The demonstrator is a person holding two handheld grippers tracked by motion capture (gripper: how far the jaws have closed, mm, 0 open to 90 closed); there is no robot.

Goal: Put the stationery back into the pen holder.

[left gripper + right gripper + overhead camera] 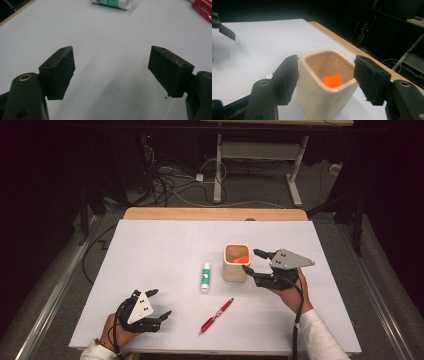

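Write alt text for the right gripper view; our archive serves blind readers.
A cream square cup with something orange inside stands between the open right tongs; whether the left pad touches its wall is unclear. It sits on a white table; the other tongs show far left.

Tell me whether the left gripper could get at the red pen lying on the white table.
Probably yes: the left gripper is open, and bare table separates it from the red pen.

No words or numbers could be read anywhere. The white tube (205, 276) had a green label, but its print was too small and blurry to make out. The red pen (216, 315) and the cream cup (235, 262) showed no writing.
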